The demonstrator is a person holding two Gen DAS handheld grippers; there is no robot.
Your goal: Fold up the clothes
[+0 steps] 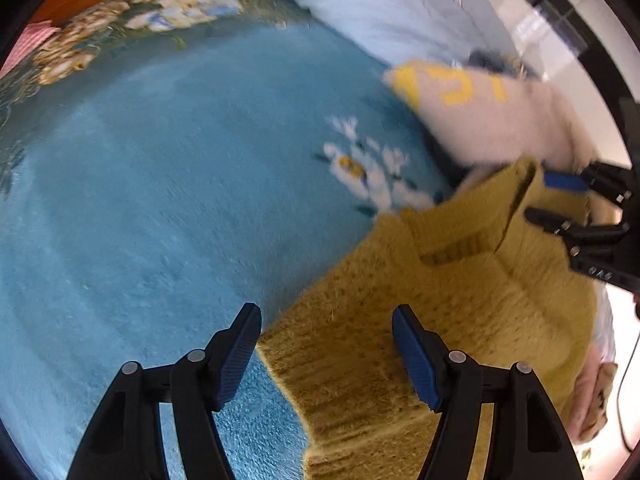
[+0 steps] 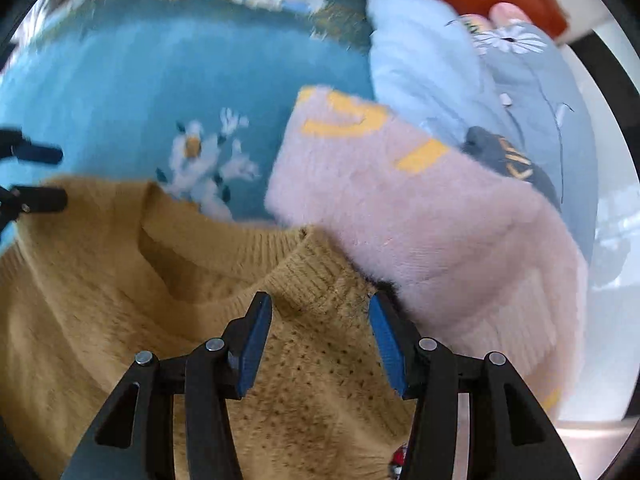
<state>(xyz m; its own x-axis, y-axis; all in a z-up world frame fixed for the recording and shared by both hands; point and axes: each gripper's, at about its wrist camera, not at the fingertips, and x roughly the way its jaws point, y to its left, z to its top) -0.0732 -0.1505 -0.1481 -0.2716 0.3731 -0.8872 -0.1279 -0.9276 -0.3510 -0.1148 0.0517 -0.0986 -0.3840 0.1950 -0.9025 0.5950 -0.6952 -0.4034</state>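
Both tongs are hanging unclenched over the sweater (image 2: 120, 280) on the blanket (image 1: 160, 180), right gripper (image 2: 318, 344) straddling its collar (image 2: 248, 248) shoulder, left gripper (image 1: 326, 360) nearer its far shoulder edge, gripping nothing.

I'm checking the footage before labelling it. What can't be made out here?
- Mustard sweater: sleeves and hem cut off by both views' lower edges.
- Pink sweater: yellow lettering blurred and folded in both views.
- Dark garment: mostly hidden under the pink sweater, right view.
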